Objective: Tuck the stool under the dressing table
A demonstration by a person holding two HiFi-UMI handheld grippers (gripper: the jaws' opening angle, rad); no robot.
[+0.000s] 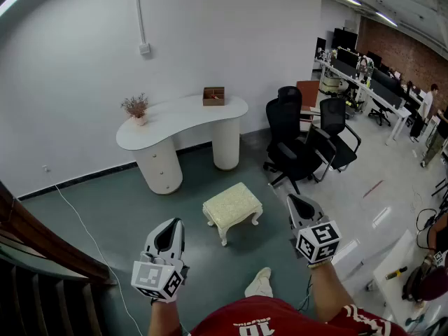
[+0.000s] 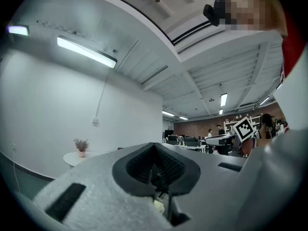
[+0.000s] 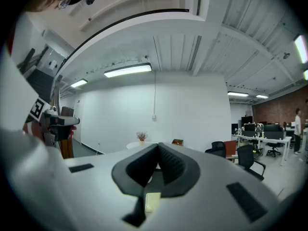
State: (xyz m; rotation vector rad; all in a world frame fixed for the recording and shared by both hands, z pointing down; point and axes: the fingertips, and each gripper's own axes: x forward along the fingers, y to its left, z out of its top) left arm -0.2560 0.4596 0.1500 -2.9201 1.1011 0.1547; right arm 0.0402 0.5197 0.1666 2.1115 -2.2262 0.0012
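Observation:
A cream tufted stool with carved legs stands on the grey floor, out in front of the white curved dressing table against the wall. My left gripper is held at the lower left, shut and empty, short of the stool. My right gripper hovers to the stool's right, also shut with nothing in it. In the left gripper view the shut left gripper points toward the far office; the table shows at the left. In the right gripper view the right gripper points at the table.
A small plant pot and a brown box sit on the table. Black office chairs stand to the right of it. A wooden stair rail runs at the lower left. A white cable lies on the floor. My shoe is behind the stool.

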